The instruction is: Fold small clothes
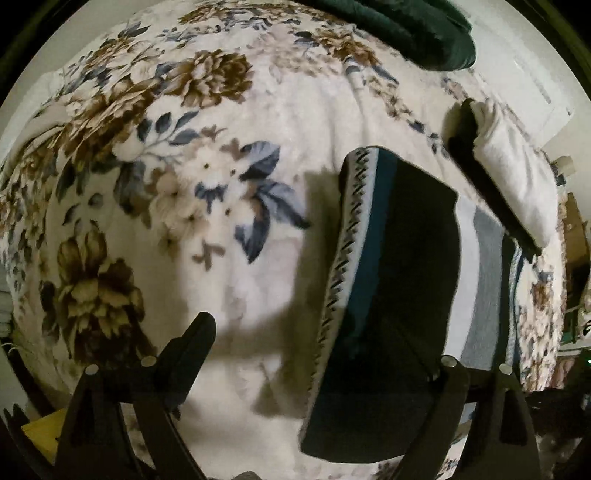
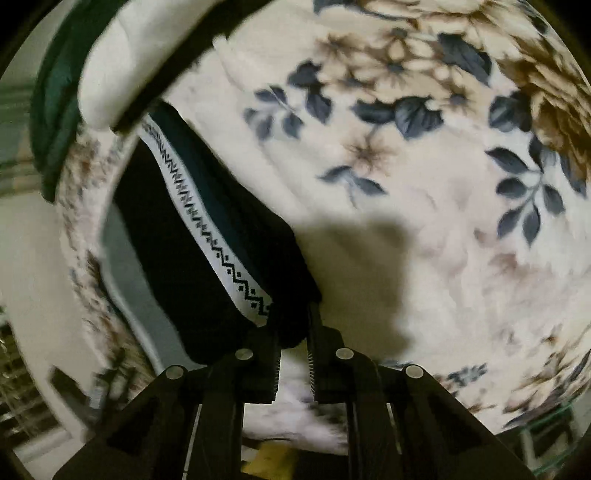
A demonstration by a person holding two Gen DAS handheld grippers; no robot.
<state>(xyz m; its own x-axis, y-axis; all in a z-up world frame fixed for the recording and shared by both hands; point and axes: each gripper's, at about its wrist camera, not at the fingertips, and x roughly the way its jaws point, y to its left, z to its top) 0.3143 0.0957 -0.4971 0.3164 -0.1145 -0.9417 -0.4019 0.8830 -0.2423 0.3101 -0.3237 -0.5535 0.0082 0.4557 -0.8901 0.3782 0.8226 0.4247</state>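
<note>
**Two grippers, one dark garment partly folded on the bed**

Two hand-held grippers work over a flowered blanket (image 1: 258, 110) that covers the bed. The task's thing, a small dark garment (image 1: 399, 266) with a white zigzag-patterned band along one edge, lies at the right of the left wrist view, doubled over into a long, narrow shape. It looks folded at least once, though how many folds remain is hard to judge; a grey-and-white striped piece (image 1: 480, 280) shows just beside or beneath it, and I cannot tell whether that belongs to the same garment.

The left hand-held gripper (image 1: 325, 354) is released, its jaws standing wide apart with nothing between them; its right finger overlaps the lower end of the garment in the picture. The right hand-held gripper (image 2: 293, 332), low in the middle of the right wrist view, is clenched on a dark corner of the garment next to the patterned band.

Around it: a white folded cloth (image 1: 513, 173) with a dark edge sits at the upper right, near the garment, and a dark green cloth (image 1: 406, 29) lies at the top edge. Both look like other pieces, already handled or waiting. Neither blocks the garment, but the white cloth is close enough to crowd a fold made towards it.
</note>
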